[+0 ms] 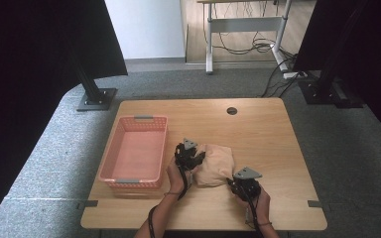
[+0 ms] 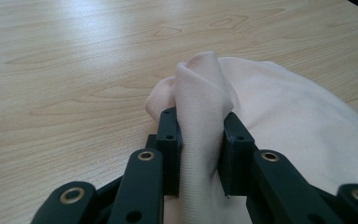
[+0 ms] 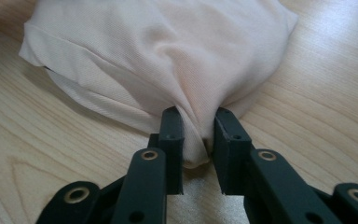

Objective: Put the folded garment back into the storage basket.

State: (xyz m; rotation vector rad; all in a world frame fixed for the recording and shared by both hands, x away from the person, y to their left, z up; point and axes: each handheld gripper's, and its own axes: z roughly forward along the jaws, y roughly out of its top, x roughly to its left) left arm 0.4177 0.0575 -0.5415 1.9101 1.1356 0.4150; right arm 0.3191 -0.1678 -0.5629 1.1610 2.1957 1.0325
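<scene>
A folded pale peach cloth (image 1: pixel 216 163) lies bunched on the wooden table (image 1: pixel 258 129), right of a pink basket. My left gripper (image 1: pixel 191 157) is at the cloth's left edge, shut on a raised fold of the cloth (image 2: pixel 200 100) that stands up between its jaws. My right gripper (image 1: pixel 239 182) is at the cloth's near right corner, its jaws shut on a pinched bit of the cloth (image 3: pixel 193 126). In the right gripper view the rest of the cloth spreads away over the tabletop.
An empty pink plastic basket (image 1: pixel 135 151) stands on the table's left side, close to my left hand. A round cable hole (image 1: pixel 232 110) sits near the far edge. Bare wood lies behind and right of the cloth.
</scene>
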